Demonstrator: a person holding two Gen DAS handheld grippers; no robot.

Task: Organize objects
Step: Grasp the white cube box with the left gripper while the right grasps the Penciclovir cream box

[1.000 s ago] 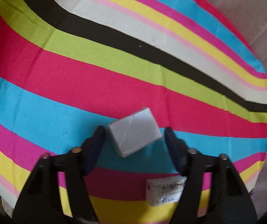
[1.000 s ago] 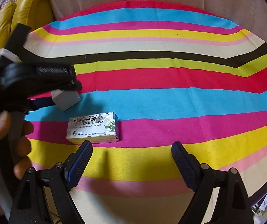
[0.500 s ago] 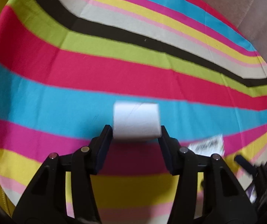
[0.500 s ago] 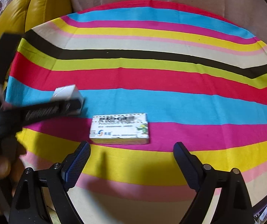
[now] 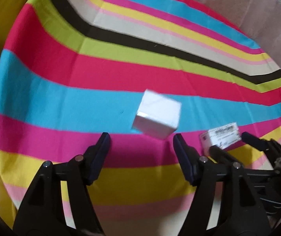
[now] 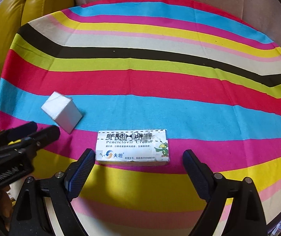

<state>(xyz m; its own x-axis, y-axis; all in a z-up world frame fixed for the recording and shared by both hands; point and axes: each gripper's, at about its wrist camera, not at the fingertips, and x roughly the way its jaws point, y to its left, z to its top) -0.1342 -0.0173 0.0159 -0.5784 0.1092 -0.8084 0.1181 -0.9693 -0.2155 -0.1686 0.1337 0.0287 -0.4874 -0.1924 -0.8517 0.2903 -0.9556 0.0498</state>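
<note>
Two boxes [image 6: 61,111] [image 6: 132,147], one striped cloth [image 6: 160,82]

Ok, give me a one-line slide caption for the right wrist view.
Open right gripper poised over a cream box on the striped cloth, white cube lying beside the left gripper.

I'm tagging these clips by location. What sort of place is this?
Probably a home living room: a multicoloured striped cloth spread over a beige upholstered seat, with a yellow leather cushion beside it.

Plain white box [image 5: 157,116]; multicolour striped cloth [image 5: 101,74]; yellow cushion [image 6: 1,31].
</note>
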